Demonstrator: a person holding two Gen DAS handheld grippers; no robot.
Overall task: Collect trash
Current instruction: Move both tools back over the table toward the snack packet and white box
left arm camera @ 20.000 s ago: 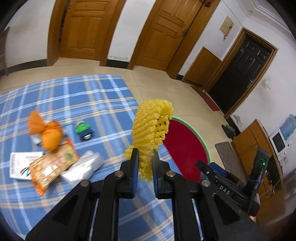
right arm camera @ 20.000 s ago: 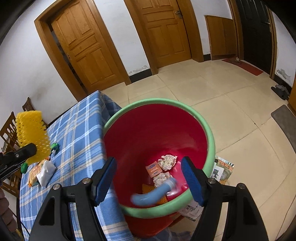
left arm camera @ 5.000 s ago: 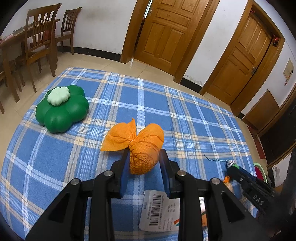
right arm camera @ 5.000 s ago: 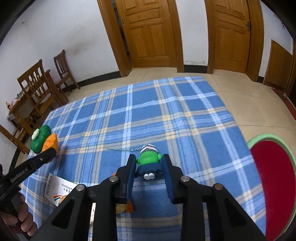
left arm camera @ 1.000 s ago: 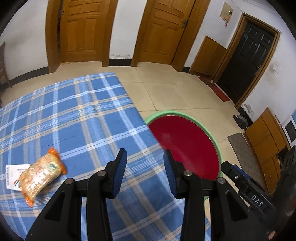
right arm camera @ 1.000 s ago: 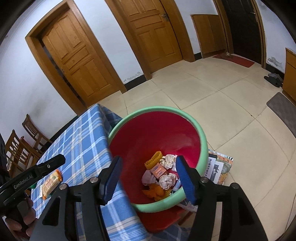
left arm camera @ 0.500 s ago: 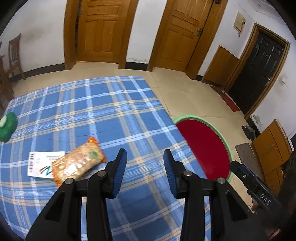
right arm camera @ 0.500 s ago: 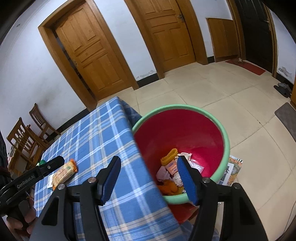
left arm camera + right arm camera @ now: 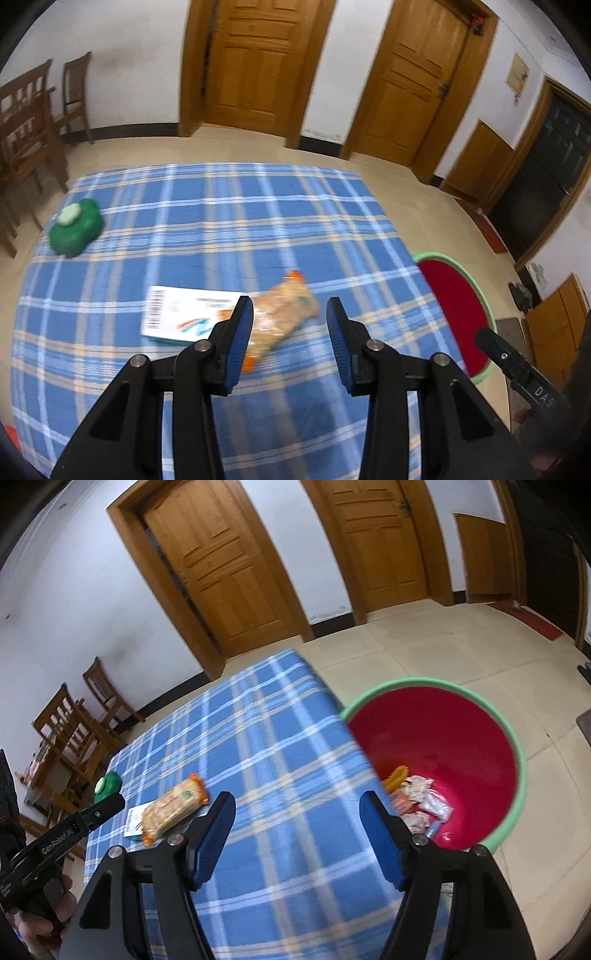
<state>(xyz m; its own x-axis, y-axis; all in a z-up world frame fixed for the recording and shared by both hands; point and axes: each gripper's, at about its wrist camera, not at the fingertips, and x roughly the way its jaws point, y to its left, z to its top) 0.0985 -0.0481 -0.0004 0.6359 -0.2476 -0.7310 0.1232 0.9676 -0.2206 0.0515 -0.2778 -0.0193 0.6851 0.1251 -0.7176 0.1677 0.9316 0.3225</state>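
An orange snack packet [image 9: 284,314] [image 9: 173,806] lies on the blue plaid tablecloth [image 9: 207,229], partly over a white printed card [image 9: 181,314] [image 9: 133,821]. My left gripper [image 9: 290,317] hovers above the packet, open and holding nothing. My right gripper [image 9: 297,814] hangs over the table's right part with its jaws opening and nothing between them. To the right of the table stands a red bin with a green rim [image 9: 515,746] [image 9: 480,291], holding several pieces of trash [image 9: 417,797].
A green clover-shaped object [image 9: 75,227] [image 9: 107,782] rests at the table's far left. Wooden chairs [image 9: 33,110] stand beyond it. Two wooden doors [image 9: 258,62] line the far wall. A hand [image 9: 55,904] holds the left gripper's handle.
Both views have swung left, away from the bin and toward the table. The packet and card now sit under my left gripper. The right jaws have spread wider.
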